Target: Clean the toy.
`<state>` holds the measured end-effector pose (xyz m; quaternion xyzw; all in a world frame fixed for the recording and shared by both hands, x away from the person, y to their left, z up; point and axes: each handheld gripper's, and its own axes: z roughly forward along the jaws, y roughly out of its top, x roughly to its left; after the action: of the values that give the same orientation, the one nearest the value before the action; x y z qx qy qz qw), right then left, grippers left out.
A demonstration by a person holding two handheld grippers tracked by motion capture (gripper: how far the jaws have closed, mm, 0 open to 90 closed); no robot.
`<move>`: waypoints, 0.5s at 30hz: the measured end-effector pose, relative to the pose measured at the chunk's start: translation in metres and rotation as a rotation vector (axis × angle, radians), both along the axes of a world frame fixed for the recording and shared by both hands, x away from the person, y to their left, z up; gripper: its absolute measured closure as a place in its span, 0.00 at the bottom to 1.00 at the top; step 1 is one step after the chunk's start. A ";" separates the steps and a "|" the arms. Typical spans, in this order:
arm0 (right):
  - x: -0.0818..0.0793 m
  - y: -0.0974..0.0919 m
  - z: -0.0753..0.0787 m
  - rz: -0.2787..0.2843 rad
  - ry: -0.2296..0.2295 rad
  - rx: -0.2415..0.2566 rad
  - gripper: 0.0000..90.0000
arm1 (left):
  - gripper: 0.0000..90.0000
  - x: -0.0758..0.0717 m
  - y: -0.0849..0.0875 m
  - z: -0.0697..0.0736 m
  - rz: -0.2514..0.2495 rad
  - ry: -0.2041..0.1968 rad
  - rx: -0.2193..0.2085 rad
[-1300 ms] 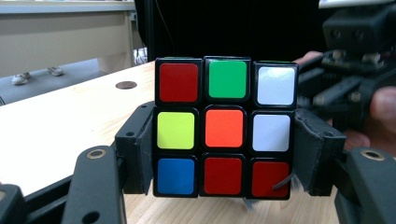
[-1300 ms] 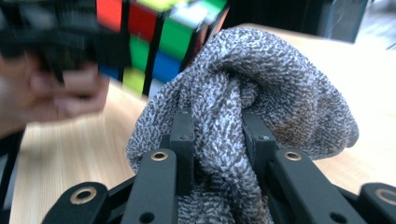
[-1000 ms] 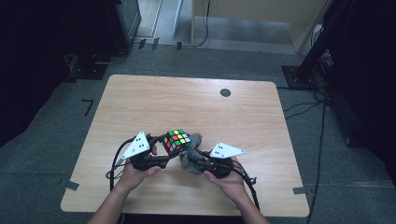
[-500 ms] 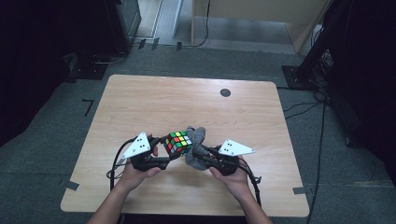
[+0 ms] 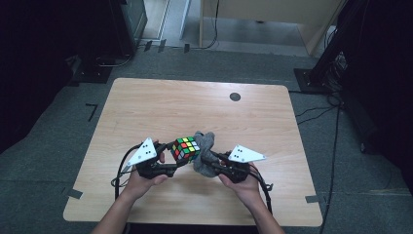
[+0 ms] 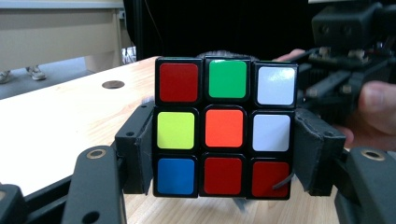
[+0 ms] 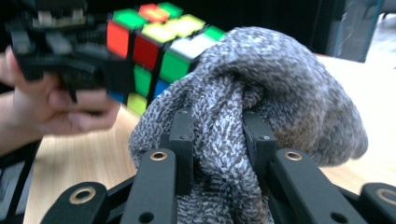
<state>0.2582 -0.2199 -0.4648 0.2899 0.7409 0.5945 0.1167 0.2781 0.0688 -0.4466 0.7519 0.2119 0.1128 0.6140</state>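
Note:
A scrambled puzzle cube (image 5: 185, 148) (image 6: 225, 126) (image 7: 154, 46) is held above the near middle of the wooden table (image 5: 195, 107). My left gripper (image 5: 176, 158) (image 6: 224, 158) is shut on it, one black pad on each side of its lower rows. My right gripper (image 5: 207, 161) (image 7: 218, 140) is shut on a bunched grey knitted cloth (image 5: 204, 151) (image 7: 261, 102). The cloth presses against the cube's right side. In the left gripper view the right gripper and a hand (image 6: 378, 107) show behind the cube.
A small dark round disc (image 5: 235, 96) (image 6: 113, 84) sits in the table's far right part. Cables (image 5: 122, 168) trail from both grippers toward the near edge. Dark equipment and stands surround the table on the grey floor.
The right gripper with the cloth has shifted slightly up along the cube's right side. The left gripper and cube have stayed where they were.

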 end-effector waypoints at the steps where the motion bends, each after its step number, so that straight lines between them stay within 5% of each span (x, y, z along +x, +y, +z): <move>1: -0.001 0.002 -0.002 0.013 0.008 -0.014 0.79 | 0.38 0.000 0.000 0.000 0.000 0.002 -0.004; 6: 0.000 0.006 -0.006 0.050 0.015 -0.058 0.79 | 0.38 0.000 0.003 0.001 0.000 0.003 -0.016; 11: 0.001 -0.006 0.004 -0.007 -0.025 0.024 0.79 | 0.38 0.000 0.001 0.000 -0.017 0.005 -0.004; 15: 0.001 -0.004 0.001 0.011 -0.016 0.008 0.79 | 0.38 -0.001 0.000 0.001 -0.015 0.004 -0.004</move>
<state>0.2590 -0.2235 -0.4637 0.2817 0.7390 0.6005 0.1184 0.2775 0.0685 -0.4461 0.7526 0.2076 0.1062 0.6159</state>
